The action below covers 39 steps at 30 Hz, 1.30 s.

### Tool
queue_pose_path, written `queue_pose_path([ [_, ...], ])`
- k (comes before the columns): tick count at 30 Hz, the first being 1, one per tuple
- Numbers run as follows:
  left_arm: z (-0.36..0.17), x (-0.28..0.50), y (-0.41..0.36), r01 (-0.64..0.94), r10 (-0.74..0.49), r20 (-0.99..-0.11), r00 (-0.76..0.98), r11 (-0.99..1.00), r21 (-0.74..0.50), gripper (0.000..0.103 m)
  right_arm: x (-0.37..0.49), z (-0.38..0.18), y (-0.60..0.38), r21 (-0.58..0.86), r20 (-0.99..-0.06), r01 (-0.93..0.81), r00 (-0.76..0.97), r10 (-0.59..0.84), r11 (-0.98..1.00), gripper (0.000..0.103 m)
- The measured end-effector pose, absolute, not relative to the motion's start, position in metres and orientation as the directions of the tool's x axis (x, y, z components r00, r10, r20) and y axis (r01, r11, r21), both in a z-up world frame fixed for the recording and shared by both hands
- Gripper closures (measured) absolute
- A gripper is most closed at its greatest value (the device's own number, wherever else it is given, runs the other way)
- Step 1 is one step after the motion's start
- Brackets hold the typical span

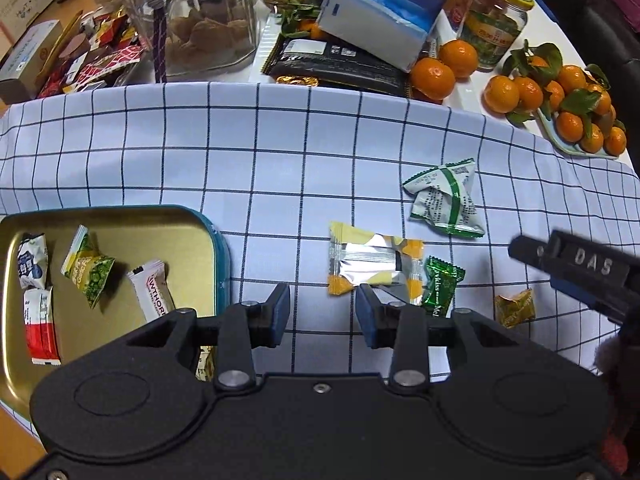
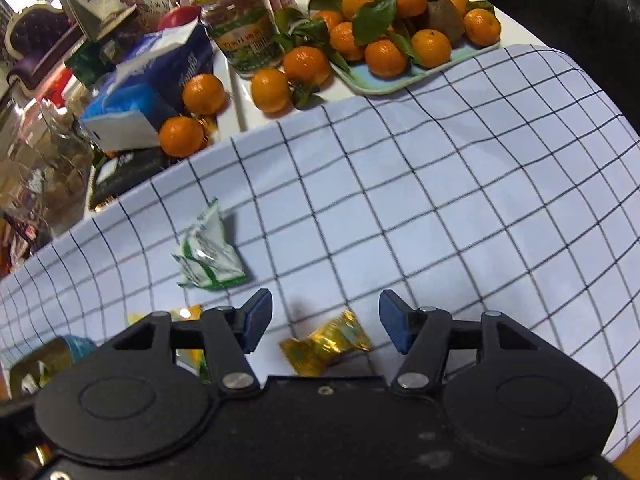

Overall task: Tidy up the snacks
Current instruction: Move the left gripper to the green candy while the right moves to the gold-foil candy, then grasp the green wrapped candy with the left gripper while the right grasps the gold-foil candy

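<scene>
- Right gripper (image 2: 326,322) hangs over the gold candy (image 2: 326,342), jaws apart either side, not pressing: lined up to pick it.
- Left gripper (image 1: 322,312) empty, half-open; tin (image 1: 218,240) at its left collects snacks.

- Our left gripper (image 1: 322,312) hangs over the checked cloth (image 1: 240,152), jaws parted and empty.
- At our nine o'clock, a gold tin (image 1: 188,216) holds wrapped snacks.
- At one o'clock lie a yellow packet (image 1: 374,262), a green candy (image 1: 440,284) and a green-striped packet (image 1: 444,200).
- At three o'clock, our right gripper (image 1: 576,272) nears a gold candy (image 1: 516,308).
</scene>
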<state>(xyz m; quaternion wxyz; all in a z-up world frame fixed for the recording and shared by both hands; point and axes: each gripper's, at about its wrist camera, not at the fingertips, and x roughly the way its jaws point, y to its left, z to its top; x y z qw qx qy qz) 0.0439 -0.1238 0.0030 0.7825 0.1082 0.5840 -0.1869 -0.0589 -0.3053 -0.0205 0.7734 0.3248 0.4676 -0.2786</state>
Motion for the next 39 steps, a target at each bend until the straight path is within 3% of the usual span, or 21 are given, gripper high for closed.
queue_pose_path([
  [7,0.009,0.044,-0.114,0.388,-0.168,-0.951,0.258,0.920,-0.058,0.056,-0.016,-0.014,-0.272,0.270,-0.857,0.655,0.497,-0.133,0.706,0.038],
  [14,0.013,0.045,-0.105,0.393,-0.188,-0.948,0.258,0.916,-0.075,0.056,0.014,-0.040,-0.251,0.140,-0.889,0.638,0.417,-0.187,0.757,0.037],
  [17,0.015,0.045,-0.103,0.393,-0.199,-0.946,0.256,0.916,-0.086,0.056,0.014,-0.050,-0.249,0.120,-0.899,0.635,0.396,-0.189,0.763,0.045],
  [19,0.016,0.046,-0.102,0.395,-0.207,-0.943,0.260,0.914,-0.092,0.056,0.014,-0.050,-0.248,0.103,-0.907,0.622,0.380,-0.184,0.776,0.071],
  [20,0.017,0.046,-0.102,0.395,-0.208,-0.942,0.262,0.914,-0.092,0.056,0.012,-0.049,-0.249,0.091,-0.913,0.619,0.365,-0.184,0.780,0.076],
  [24,0.015,0.048,-0.102,0.381,-0.202,-0.945,0.258,0.920,-0.093,0.056,-0.003,-0.048,-0.261,0.114,-0.929,0.639,0.340,-0.147,0.761,0.089],
  [39,0.001,0.033,-0.135,0.475,-0.232,-0.949,0.212,0.873,-0.107,0.056,-0.084,-0.044,-0.300,0.113,-0.970,0.629,0.236,-0.051,0.769,0.091],
])
